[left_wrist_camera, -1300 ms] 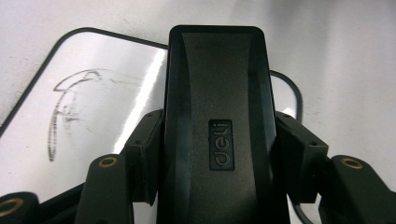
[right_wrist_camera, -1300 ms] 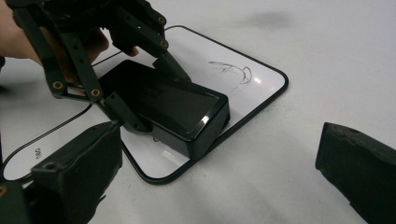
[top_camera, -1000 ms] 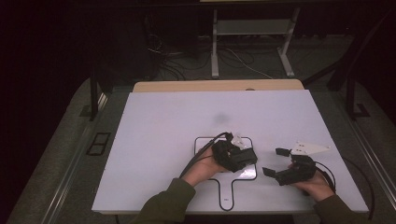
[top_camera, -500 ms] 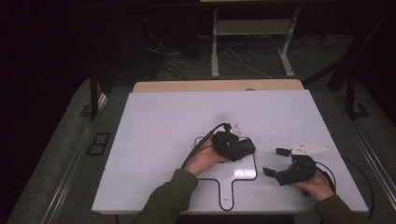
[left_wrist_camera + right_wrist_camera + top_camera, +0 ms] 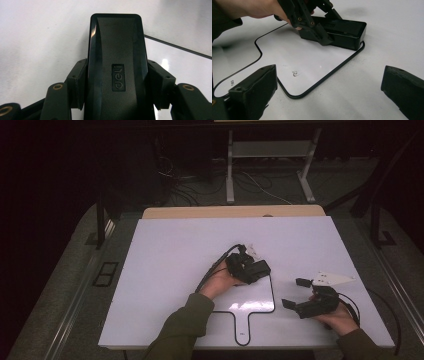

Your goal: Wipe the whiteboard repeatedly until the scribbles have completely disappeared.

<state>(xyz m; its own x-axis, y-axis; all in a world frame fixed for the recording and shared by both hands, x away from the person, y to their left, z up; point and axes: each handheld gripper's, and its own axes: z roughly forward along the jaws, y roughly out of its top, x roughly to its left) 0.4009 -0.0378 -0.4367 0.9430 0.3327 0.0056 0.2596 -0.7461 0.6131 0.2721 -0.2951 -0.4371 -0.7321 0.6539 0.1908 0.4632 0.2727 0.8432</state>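
Note:
A black oblong case (image 5: 116, 37) marked "deli" is clamped between the pads of my left gripper (image 5: 117, 82), which is shut on its long sides. In the high view the case (image 5: 261, 268) and left gripper (image 5: 250, 269) sit at the far right corner of a black paddle-shaped outline (image 5: 273, 295) drawn on the white table (image 5: 170, 260). From the right gripper view the case (image 5: 347, 31) rests low on the table just inside the outline's corner (image 5: 332, 72). My right gripper (image 5: 295, 293) is held near the table's front right, its jaws wide open and empty (image 5: 329, 95).
A wooden strip (image 5: 230, 212) runs along the table's far edge. Behind it, a metal stand (image 5: 230, 175) and loose cables (image 5: 260, 187) lie on the dark floor. Each gripper trails a cable over the table.
My left gripper has carried the case away from the person, from the outline's middle to its far right corner. The right gripper has stayed where it was, still open.

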